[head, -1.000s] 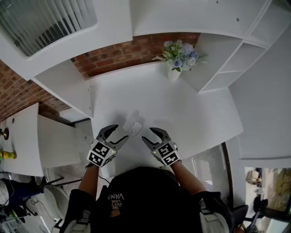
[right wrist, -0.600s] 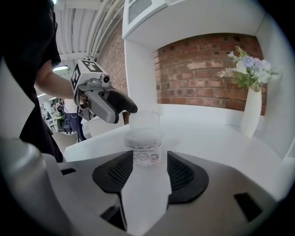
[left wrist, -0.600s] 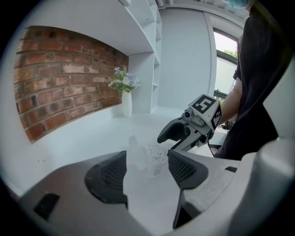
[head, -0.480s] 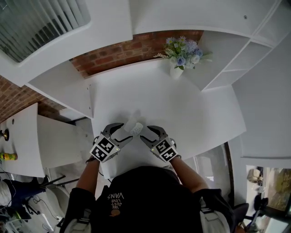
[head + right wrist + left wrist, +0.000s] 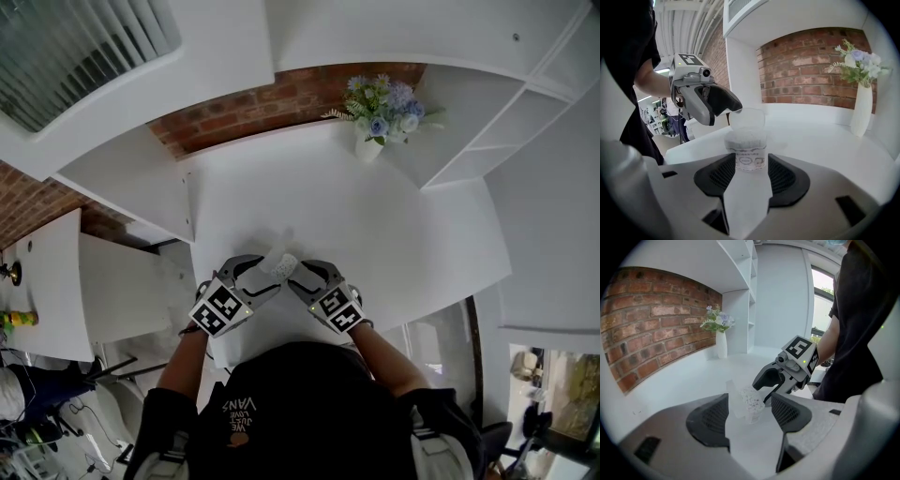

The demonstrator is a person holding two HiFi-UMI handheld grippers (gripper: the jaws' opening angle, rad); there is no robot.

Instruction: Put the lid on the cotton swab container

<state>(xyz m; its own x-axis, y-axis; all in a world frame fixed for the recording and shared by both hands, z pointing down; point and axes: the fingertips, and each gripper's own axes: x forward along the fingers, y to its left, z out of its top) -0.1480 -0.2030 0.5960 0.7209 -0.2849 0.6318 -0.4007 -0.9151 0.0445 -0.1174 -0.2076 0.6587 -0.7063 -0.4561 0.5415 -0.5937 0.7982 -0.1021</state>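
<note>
A small clear container (image 5: 746, 149) full of white cotton swabs stands on the white table (image 5: 375, 216), close to its near edge. The clear lid (image 5: 746, 117) lies on the table right beside the container (image 5: 284, 266), apart from it. My right gripper (image 5: 751, 171) is open, its fingertips on either side of the container's base. I cannot tell whether the pads touch it. My left gripper (image 5: 750, 411) is open wide, with lid (image 5: 732, 397) and container (image 5: 753, 402) just beyond its tips and nothing held. Both grippers, left (image 5: 258, 277) and right (image 5: 298, 272), face each other across them.
A white vase of pale flowers (image 5: 375, 122) stands at the table's far side against the brick wall (image 5: 281, 103). White shelving (image 5: 487, 112) rises on the right. The table's near edge runs just under the grippers, by the person's body.
Both grippers have moved inward toward the container, closing the space between them. The container and lid stay where they were.
</note>
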